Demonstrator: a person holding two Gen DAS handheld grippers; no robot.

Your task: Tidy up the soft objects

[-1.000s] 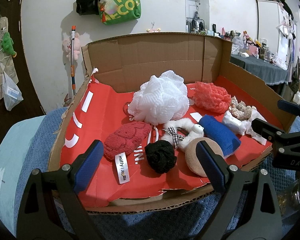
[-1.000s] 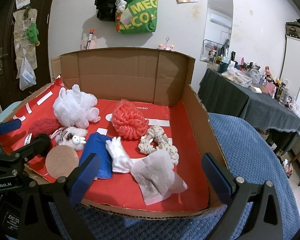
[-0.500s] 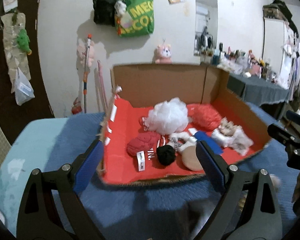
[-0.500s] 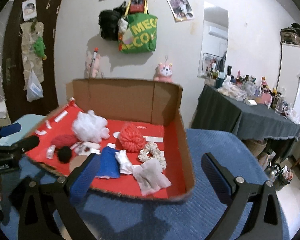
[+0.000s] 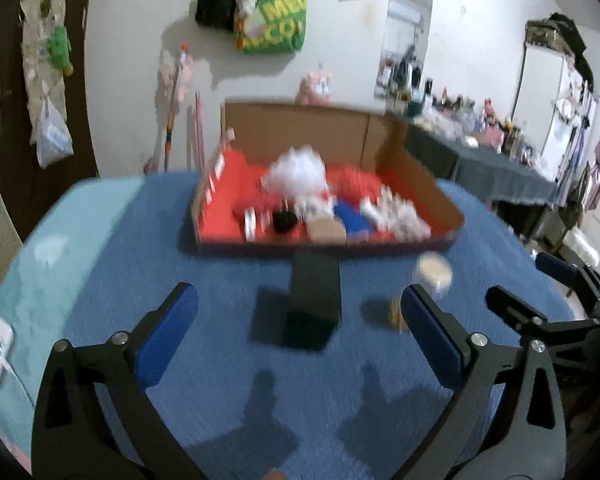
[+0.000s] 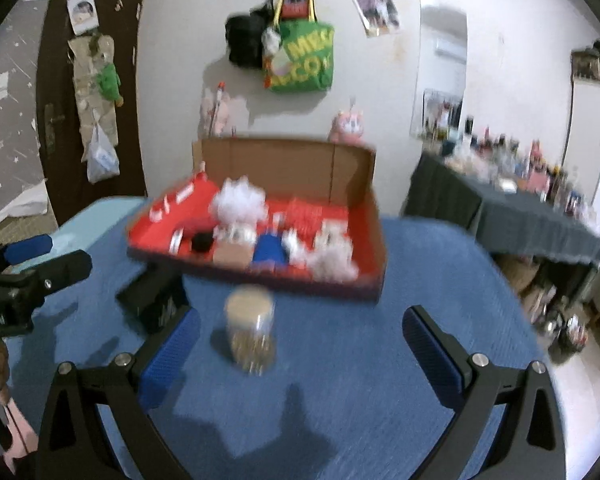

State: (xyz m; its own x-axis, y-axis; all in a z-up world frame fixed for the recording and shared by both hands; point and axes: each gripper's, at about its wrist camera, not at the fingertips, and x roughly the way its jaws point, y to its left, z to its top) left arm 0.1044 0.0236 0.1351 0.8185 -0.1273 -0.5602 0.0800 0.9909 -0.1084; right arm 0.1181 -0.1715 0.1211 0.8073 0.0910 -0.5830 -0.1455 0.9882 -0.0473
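A cardboard box (image 5: pixel 412 168) (image 6: pixel 374 216) with a red floor stands on the blue cover, far from both grippers. Inside it lie several soft things: a white mesh puff (image 5: pixel 298 174) (image 6: pixel 240 202), a red mesh puff (image 5: pixel 360 186), a black pompom (image 5: pixel 285 220) (image 6: pixel 202 242), a blue cloth (image 5: pixel 352 216) (image 6: pixel 269 249) and a tan pad (image 5: pixel 327 229). Both views are blurred. My left gripper (image 5: pixel 300 322) hangs above the cover, jaws opening wide, nothing between them. My right gripper (image 6: pixel 300 340) is open and empty too.
A black box (image 5: pixel 314 300) (image 6: pixel 156 300) and a glass jar with a pale lid (image 5: pixel 432 276) (image 6: pixel 250 328) stand on the blue cover in front of the cardboard box. A cluttered dark table (image 6: pixel 532 216) is at the right. Bags hang on the wall (image 5: pixel 270 20).
Both grippers have pulled back and up from the box, which now looks small and distant. The black box and the jar have come into view. The left jaws stand slightly wider.
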